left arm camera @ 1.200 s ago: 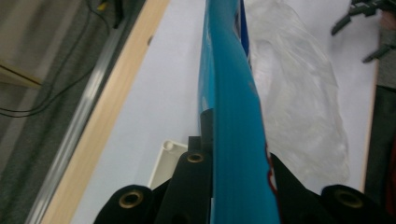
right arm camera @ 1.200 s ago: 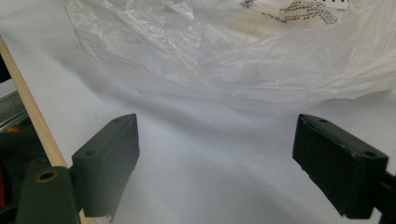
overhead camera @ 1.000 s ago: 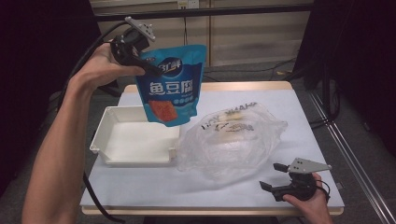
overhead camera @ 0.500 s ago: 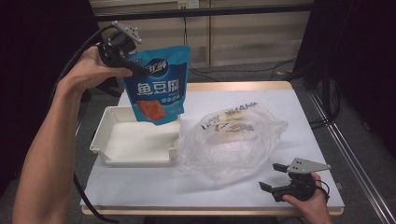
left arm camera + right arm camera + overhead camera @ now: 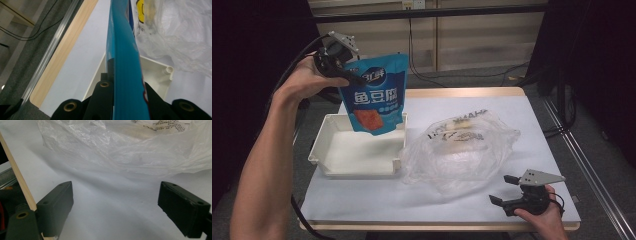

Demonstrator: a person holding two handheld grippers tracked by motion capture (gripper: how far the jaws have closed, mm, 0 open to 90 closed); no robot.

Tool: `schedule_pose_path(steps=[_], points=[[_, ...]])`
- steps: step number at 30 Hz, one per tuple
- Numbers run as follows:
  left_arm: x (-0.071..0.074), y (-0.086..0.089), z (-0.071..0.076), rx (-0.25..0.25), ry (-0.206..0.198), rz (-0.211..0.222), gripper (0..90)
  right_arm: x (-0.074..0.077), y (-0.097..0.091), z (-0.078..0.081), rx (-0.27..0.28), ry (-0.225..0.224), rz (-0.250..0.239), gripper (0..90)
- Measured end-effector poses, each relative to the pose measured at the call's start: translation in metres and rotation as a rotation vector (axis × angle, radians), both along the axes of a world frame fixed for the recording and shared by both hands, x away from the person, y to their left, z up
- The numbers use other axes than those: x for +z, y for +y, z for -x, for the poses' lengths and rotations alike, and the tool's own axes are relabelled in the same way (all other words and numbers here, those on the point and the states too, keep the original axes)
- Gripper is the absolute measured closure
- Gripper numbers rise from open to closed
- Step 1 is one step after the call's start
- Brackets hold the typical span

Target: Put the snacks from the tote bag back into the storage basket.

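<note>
A blue snack pouch point(image 5: 374, 95) with white lettering and a red window hangs in the air over the far part of the white tray point(image 5: 327, 165). My left gripper point(image 5: 349, 75) is shut on the pouch's top left corner, held up by a raised hand. In the left gripper view the pouch point(image 5: 123, 62) runs edge-on between the black jaws, with the tray's corner point(image 5: 166, 72) below. My right gripper point(image 5: 504, 192) rests open near the table's front right edge, nothing between its fingers. A crumpled clear plastic bag point(image 5: 462, 147) lies in the middle, and the same bag point(image 5: 125, 147) lies just beyond the right jaws.
The table has a white top point(image 5: 372, 200) with a wooden rim. A black cable trails from the left gripper down past the table's left side. Dark curtains and a metal rail stand to the right.
My left hand has carried the pouch leftward and a little down, from over the tray's right edge to over the tray's far part. The right gripper has stayed put.
</note>
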State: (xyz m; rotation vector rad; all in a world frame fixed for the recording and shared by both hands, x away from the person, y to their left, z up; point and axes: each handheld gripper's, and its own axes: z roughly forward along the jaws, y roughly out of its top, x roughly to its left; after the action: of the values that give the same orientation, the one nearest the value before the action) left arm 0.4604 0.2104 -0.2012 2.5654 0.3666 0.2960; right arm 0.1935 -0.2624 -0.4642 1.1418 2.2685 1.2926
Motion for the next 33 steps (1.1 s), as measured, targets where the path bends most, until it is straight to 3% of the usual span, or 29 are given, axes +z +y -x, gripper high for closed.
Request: schedule_pose_path(steps=[3,7,11,22,24,33], points=[[-0.006,0.0,-0.003,0.0,0.011,-0.005,90.0,-0.001,0.0,0.0,0.004,0.0,0.003,12.7],[-0.013,-0.002,-0.006,0.046,0.017,0.007,90.0,0.0,0.0,-0.001,0.006,-0.003,0.001,12.7],[-0.02,-0.004,-0.01,0.028,0.024,0.002,90.0,0.0,0.0,-0.001,0.003,0.003,0.004,12.7],[-0.039,-0.012,-0.019,0.029,0.047,-0.016,90.0,0.0,0.0,-0.001,0.008,0.0,-0.002,12.7],[-0.045,-0.014,-0.019,0.05,0.056,-0.006,90.0,0.0,0.0,-0.001,0.008,0.003,-0.002,12.7],[-0.061,-0.016,-0.026,0.037,0.074,-0.024,90.0,0.0,0.0,0.0,0.008,0.003,-0.003,12.3]])
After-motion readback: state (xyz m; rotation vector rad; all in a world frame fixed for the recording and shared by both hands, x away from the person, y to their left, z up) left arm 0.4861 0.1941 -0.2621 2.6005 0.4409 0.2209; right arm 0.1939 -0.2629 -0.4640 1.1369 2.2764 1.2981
